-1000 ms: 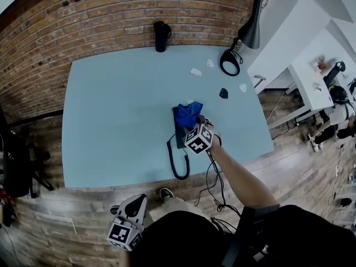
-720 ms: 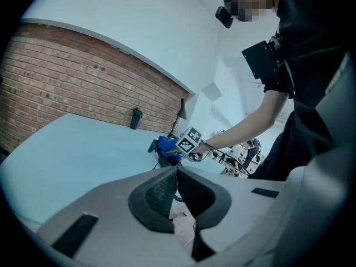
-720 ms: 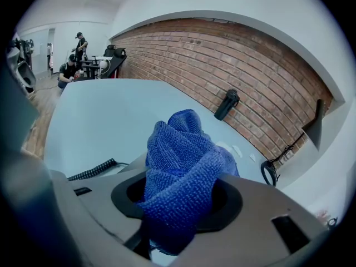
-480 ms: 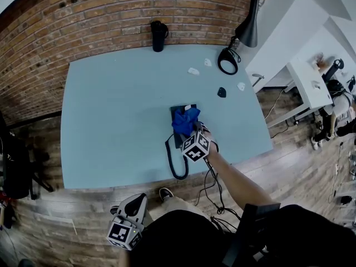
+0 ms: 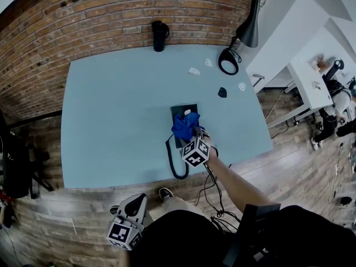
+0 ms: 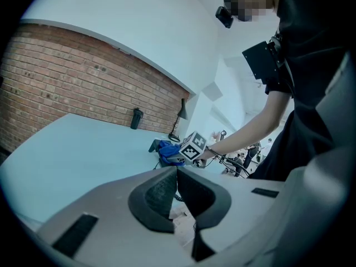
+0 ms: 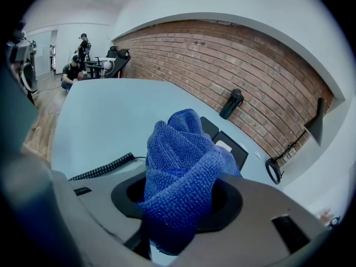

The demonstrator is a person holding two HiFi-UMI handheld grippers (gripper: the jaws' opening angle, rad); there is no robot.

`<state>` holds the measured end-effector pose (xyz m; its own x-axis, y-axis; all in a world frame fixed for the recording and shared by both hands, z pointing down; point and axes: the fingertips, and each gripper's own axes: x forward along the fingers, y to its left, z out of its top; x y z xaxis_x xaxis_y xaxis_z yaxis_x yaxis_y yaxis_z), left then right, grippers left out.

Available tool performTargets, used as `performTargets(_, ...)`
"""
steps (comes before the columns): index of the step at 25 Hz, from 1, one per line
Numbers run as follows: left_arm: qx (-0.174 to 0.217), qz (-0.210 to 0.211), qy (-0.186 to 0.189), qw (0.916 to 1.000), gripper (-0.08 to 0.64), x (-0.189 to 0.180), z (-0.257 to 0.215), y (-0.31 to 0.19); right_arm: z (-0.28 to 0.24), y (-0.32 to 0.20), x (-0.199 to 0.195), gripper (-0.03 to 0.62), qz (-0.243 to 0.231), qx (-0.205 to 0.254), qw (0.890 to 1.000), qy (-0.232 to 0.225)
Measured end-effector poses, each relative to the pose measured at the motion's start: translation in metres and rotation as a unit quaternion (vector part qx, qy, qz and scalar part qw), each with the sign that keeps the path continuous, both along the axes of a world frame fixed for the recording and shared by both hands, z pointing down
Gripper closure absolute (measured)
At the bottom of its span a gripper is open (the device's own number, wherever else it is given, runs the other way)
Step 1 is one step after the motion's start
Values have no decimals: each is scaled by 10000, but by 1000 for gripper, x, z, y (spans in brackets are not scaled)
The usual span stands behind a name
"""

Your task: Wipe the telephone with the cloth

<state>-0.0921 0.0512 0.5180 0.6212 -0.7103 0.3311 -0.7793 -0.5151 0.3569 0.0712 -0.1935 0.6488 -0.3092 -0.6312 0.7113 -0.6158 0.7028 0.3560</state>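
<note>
**Q:** As far as writing goes, what can you read from your end?

**A:** Very little. I see a small white label (image 7: 223,146) on the face of the telephone (image 5: 184,111), but its print is too small for me to make out. Each claw's cube carries black-and-white square markers.

**Q:** Give me the counts.

**A:** I count one telephone, one blue cloth (image 5: 185,127) and two claws. On the pale blue table (image 5: 111,121) I also count:
- one black desk lamp (image 5: 239,43) at the far right
- one dark tumbler (image 5: 159,36) at the far edge by the brick wall
- three small white scraps (image 5: 194,71) in the far right part
- one small dark object (image 5: 222,92) to the right, between the lamp and the telephone

One coiled cord (image 5: 175,163) loops from the telephone's left side toward the near edge.

**Q:** Where does the cloth sit relative to your claw?

**A:** My right claw (image 5: 194,133) is clamped on it. The bunched terry fills the gap between the jaws and stands out beyond them. That bunch lies on the near half of the telephone, whose far end shows bare past it. The telephone lies flat near the middle of the table, a little toward the near edge.

**Q:** And the other one?

**A:** My left claw (image 5: 134,203) has its jaws pressed together. It hangs beyond the table's near edge, well apart from the telephone.
</note>
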Motion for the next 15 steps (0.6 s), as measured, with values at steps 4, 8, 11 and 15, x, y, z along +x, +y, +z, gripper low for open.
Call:
performTargets(4,25,-17,8,10000,560,0,-1,0,3,6,0,388,-1,-23,10000,3)
performTargets(8,50,-26,9,10000,560,0,-2,1,6,12,1,388,-1,-47,10000,3)
performTargets(11,60,-21,-2,10000,560,0,-1,3,9,18,0,388,-14,-68,10000,14)
performTargets(15,91,-28,0,10000,560,0,-1,4,12,22,1,388,-14,-87,10000,35)
